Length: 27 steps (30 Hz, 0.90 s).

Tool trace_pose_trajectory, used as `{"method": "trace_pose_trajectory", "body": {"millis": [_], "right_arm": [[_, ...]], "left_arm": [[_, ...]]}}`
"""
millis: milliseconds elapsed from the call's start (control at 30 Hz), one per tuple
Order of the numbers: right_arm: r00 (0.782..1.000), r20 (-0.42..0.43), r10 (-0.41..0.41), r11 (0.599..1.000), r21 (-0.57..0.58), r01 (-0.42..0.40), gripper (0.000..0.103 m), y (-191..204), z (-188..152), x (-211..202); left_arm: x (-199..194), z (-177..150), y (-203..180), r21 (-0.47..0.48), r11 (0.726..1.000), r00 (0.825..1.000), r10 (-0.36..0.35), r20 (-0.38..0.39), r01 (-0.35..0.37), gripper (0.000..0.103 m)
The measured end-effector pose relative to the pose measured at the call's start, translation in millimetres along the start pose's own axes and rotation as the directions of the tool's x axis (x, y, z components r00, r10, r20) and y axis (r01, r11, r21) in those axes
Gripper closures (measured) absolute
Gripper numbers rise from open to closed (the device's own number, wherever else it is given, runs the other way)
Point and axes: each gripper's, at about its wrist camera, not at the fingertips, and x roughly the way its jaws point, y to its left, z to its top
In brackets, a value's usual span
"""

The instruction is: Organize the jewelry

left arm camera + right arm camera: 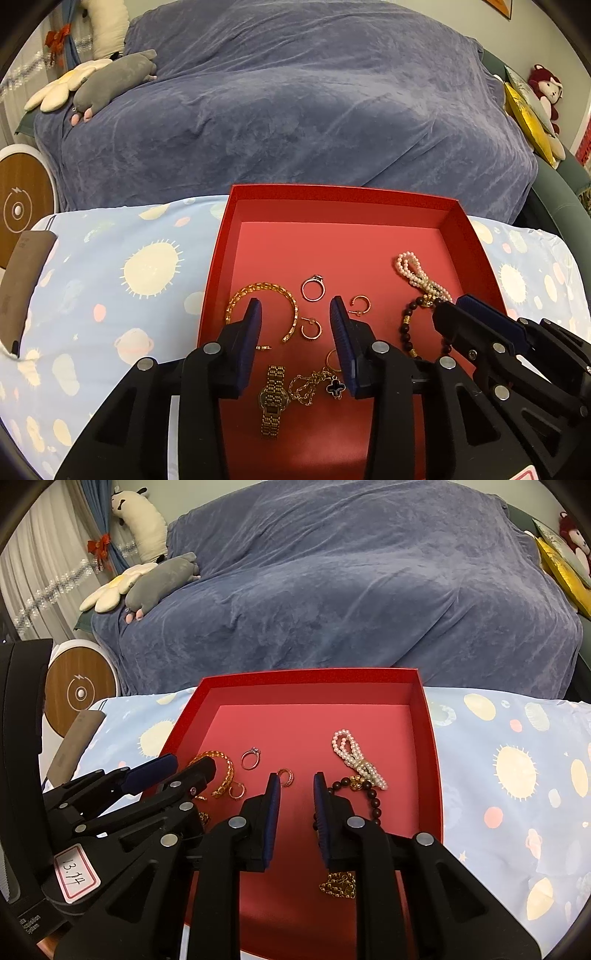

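A red box lies on the patterned cloth and holds the jewelry. In the left wrist view I see a gold cuff bracelet, a stone ring, two hoop earrings, a gold watch, a chain with a dark clover pendant, a dark bead bracelet and a pearl strand. My left gripper is open and empty above the hoops. My right gripper is open and empty beside the bead bracelet, below the pearls.
A blue blanket-covered sofa stands behind the box, with plush toys at its left. A round wooden-faced device sits far left. A brown flat object lies on the cloth's left edge.
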Motion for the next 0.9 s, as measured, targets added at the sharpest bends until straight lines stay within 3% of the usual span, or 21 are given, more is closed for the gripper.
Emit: {"method": "trace_pose_trajectory", "body": {"millis": [67, 233, 667, 800, 900], "right_arm": [[1.000, 0.002, -0.002, 1.000, 0.001, 0.002, 0.085, -0.3, -1.2, -4.7], [1.000, 0.022, -0.005, 1.000, 0.019, 0.005, 0.069, -5.0, -3.7, -20.9], [0.998, 0.048, 0.030, 0.996, 0.084, -0.034, 0.068, -8.1, -28.5, -66.5], [0.998, 0.059, 0.007, 0.999, 0.053, -0.010, 0.057, -6.2, -40.4, -81.8], [0.998, 0.060, -0.014, 1.000, 0.022, 0.012, 0.057, -4.5, -49.9, -91.7]], "left_arm": [[-3.0, -1.4, -0.8, 0.005, 1.000, 1.000, 0.000, 0.002, 0.000, 0.067], [-16.6, -4.6, -0.8, -0.001, 1.000, 1.000, -0.008, 0.011, 0.008, 0.067], [-61.9, -29.8, -12.9, -0.010, 1.000, 0.999, -0.017, 0.045, 0.018, 0.066], [-77.4, -44.8, -12.7, 0.005, 1.000, 0.998, -0.004, 0.065, 0.004, 0.055], [-88.1, -56.2, -12.0, 0.027, 0.999, 0.997, 0.021, 0.078, -0.023, 0.051]]}}
